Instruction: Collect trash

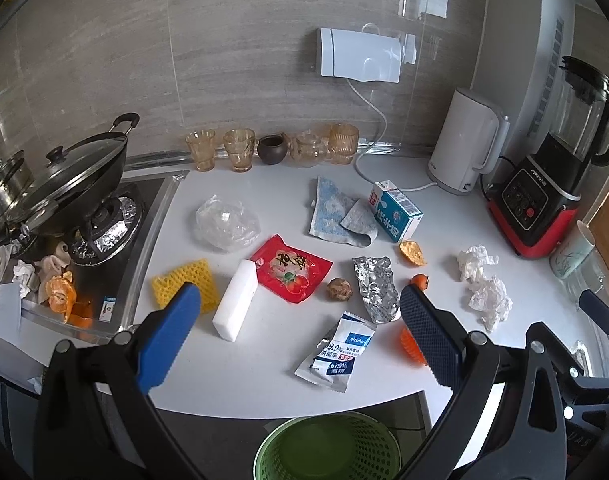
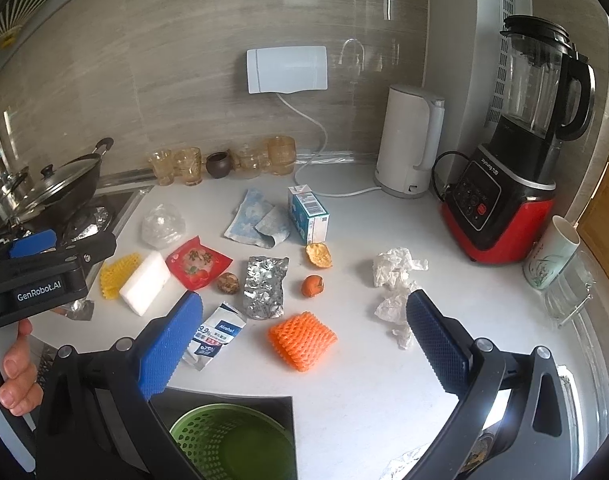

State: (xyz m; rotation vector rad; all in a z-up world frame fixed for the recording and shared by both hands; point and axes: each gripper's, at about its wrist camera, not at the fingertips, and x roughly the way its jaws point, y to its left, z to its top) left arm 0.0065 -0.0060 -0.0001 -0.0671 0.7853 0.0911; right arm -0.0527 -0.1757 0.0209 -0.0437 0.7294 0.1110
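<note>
Closest thing in both views is the green mesh basket (image 2: 232,444), sitting below the front edge of the white bench (image 2: 364,392), and as far as I can see there's nothing in it. Left gripper (image 1: 300,330) has its jaws wide with nothing between them, same deal with the right gripper (image 2: 304,344), both hanging over the front of the bench. The left one's body reads "GenRobot.AI" in the right wrist view, with a hand (image 2: 18,376) wrapped round its handle. Trash is all spread out on the bench: a wipe sachet (image 1: 338,354) that says "Alcohol", "99.9%" and "75%", crumpled foil (image 1: 376,288) just behind it, a red snack packet (image 1: 290,268) with Chinese writing I can't make out, a white foam block (image 1: 236,300), yellow foam netting (image 1: 184,286), orange foam netting (image 2: 302,338), a blue and white milk carton (image 1: 396,212) standing upright, a blue patterned cloth (image 1: 336,212) and some crumpled tissue (image 2: 396,276). The red blender (image 2: 500,196) at the right says "Joyoung". Over on the stove (image 1: 104,272) there's more orange peel (image 1: 60,294) and tissue.
</note>
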